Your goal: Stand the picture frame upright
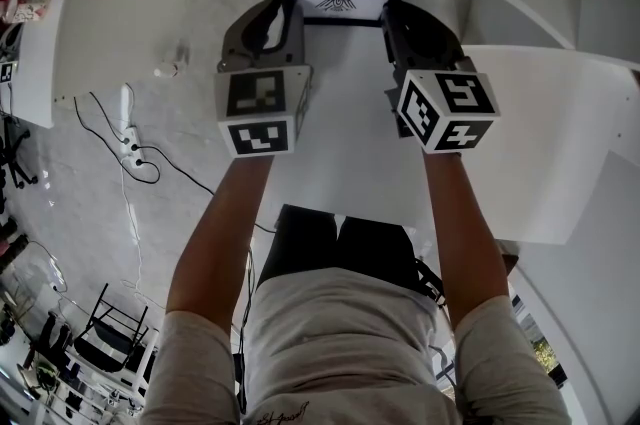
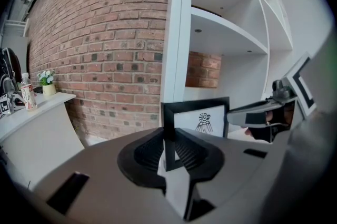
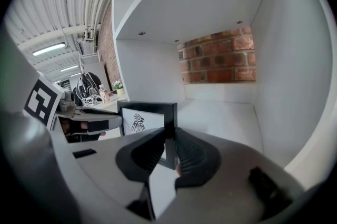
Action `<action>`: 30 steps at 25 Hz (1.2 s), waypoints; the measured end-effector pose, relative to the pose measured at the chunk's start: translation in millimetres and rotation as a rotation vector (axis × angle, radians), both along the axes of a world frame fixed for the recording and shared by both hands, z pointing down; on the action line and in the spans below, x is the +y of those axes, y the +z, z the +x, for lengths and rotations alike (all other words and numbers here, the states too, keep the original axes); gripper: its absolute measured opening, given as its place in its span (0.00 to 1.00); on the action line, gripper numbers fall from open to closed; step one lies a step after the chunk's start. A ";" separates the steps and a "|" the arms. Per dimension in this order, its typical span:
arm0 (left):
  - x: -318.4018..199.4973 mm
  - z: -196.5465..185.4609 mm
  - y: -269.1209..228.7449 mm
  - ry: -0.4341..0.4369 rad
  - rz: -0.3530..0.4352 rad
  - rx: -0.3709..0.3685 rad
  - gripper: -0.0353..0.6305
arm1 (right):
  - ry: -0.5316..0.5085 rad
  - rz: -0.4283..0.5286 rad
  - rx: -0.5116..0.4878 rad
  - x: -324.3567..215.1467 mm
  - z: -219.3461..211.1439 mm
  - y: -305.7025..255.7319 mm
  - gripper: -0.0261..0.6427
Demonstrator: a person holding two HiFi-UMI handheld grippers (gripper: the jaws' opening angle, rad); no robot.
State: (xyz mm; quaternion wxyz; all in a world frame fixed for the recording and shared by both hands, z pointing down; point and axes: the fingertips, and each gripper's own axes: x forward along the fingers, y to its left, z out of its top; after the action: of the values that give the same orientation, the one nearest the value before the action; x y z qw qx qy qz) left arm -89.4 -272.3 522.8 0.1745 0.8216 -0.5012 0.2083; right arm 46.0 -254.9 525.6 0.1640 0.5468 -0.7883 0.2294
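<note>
Closest in is the person's pale shirt (image 1: 340, 343), with both bare arms reaching forward over a white shelf (image 1: 350, 153). Each hand carries a gripper topped by a marker cube. The picture frame (image 1: 342, 1) stands upright on the shelf at the far end of the 2 grippers, its black border around a white sheet with a small dark emblem.

The left gripper (image 1: 291, 5) has its jaws narrowed onto the frame's left upright edge. In the left gripper view that black edge (image 2: 169, 133) sits right between the ribbed pads (image 2: 150, 152), which press on it. The right gripper (image 1: 391, 13) does the same on the opposite side, its jaws clamped on the frame's right edge (image 3: 169, 128). So the frame is pinched between them, 1 gripper per side.

A brick wall (image 2: 105, 49) runs beside the shelf unit, and a power strip (image 1: 128, 145) lies on the floor.
</note>
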 end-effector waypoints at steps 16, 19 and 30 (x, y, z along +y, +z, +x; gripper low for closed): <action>0.2 -1.0 -0.3 0.007 0.009 -0.014 0.21 | -0.027 0.000 0.014 0.1 -5.1 -0.2 0.15; 0.2 -1.0 -0.3 0.009 0.008 -0.016 0.21 | -0.027 -0.001 0.021 0.6 -5.2 0.2 0.16; 7.0 -2.5 -6.4 0.013 0.009 -0.017 0.22 | -0.038 -0.001 0.023 5.9 -5.3 -5.6 0.18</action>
State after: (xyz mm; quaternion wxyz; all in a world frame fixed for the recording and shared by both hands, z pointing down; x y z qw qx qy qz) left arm -91.9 -265.2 516.3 0.1652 0.8238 -0.4982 0.2141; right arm 40.7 -249.1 520.1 0.1778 0.5341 -0.7966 0.2204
